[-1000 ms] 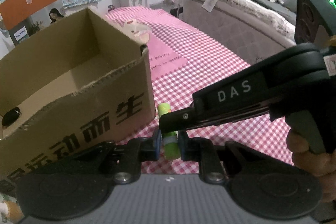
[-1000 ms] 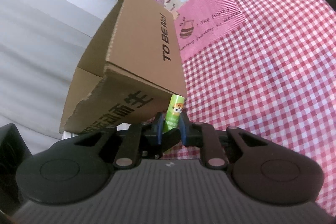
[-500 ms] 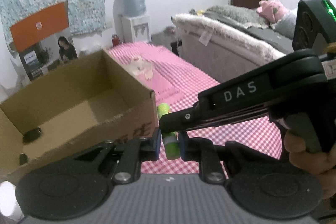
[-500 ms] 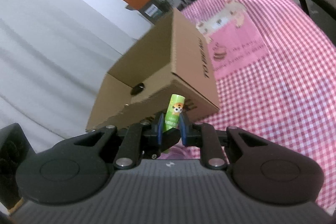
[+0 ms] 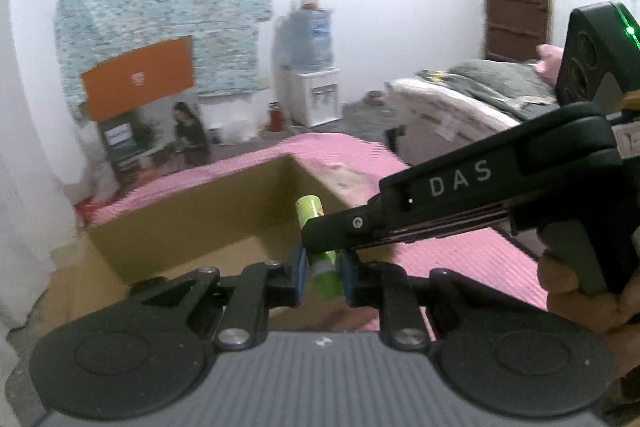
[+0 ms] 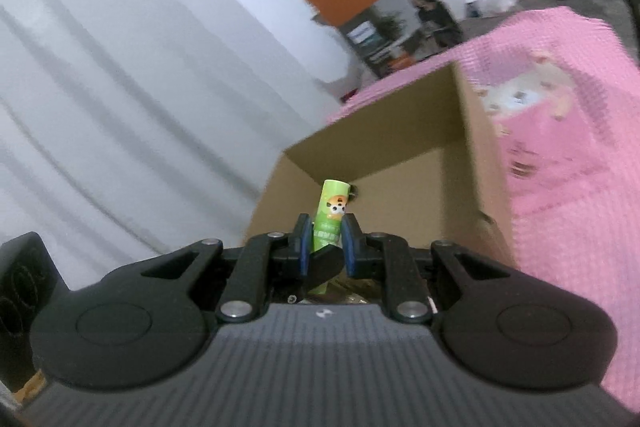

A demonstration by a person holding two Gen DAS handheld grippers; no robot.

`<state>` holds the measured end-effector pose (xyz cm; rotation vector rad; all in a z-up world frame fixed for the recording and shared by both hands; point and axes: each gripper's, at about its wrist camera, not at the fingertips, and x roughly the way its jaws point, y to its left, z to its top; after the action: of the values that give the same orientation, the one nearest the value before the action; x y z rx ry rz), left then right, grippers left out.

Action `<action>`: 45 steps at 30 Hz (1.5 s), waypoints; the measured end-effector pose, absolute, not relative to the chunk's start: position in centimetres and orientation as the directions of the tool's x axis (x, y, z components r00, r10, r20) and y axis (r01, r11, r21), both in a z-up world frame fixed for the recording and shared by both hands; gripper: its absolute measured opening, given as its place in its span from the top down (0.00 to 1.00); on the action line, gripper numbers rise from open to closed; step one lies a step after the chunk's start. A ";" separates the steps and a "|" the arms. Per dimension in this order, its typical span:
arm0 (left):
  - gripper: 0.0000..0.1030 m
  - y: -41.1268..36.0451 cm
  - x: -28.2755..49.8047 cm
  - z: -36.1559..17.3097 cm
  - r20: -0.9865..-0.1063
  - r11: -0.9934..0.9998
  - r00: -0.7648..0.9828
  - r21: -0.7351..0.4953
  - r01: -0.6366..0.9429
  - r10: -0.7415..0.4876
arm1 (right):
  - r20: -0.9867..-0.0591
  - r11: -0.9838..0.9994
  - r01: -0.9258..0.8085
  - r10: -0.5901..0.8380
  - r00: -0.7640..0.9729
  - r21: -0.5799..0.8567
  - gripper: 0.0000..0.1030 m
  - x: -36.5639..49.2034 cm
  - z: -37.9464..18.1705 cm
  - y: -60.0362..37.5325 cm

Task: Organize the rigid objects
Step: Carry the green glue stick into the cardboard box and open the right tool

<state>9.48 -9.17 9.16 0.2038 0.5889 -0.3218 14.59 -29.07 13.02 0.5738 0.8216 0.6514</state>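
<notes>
A small green tube [image 5: 309, 210] with a cartoon animal on its label [image 6: 334, 207] stands upright, held by both grippers at once. My left gripper [image 5: 323, 267] is shut on its lower part between the blue pads. My right gripper [image 5: 317, 233] reaches in from the right and clamps the tube just above. In the right wrist view, my right gripper [image 6: 325, 239] pinches the tube, and a dark fingertip of the left gripper [image 6: 322, 265] crosses below. The open cardboard box [image 5: 192, 223] lies just beyond and under the tube, and its far inner wall [image 6: 400, 131] shows. Both views are blurred.
The box sits on a table with a pink checked cloth [image 5: 472, 251]. A hand [image 5: 576, 291] holds the right gripper's handle. A bed [image 5: 480, 95] is at the right, and a water dispenser [image 5: 312, 67] stands by the back wall. A white curtain [image 6: 120, 107] hangs on the left.
Both grippers have risen together with the green tube still clamped. The box has dropped lower in both views, and the tube now shows against its open top instead of its outer side.
</notes>
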 end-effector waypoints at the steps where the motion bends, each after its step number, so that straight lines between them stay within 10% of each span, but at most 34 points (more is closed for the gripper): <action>1: 0.81 -8.5 10.1 9.6 -0.580 0.936 0.785 0.102 0.338 -0.220 | -0.469 0.652 -0.311 0.733 0.494 0.692 0.85 15.6 13.3 -28.2; 31: 0.73 5.4 26.1 3.0 -0.877 0.991 0.473 -0.025 0.130 -0.085 | -0.728 0.723 -0.121 0.686 0.003 0.680 0.83 35.3 3.4 -8.5; 45: 0.11 3.7 20.3 10.1 -0.716 0.973 0.672 -0.048 0.225 -0.191 | -0.651 0.686 -0.255 0.727 0.218 0.681 0.55 30.3 12.2 -17.2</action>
<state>20.31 3.69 10.08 0.0454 0.8011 -0.2343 30.34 -17.23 12.20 0.4852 1.1645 0.7175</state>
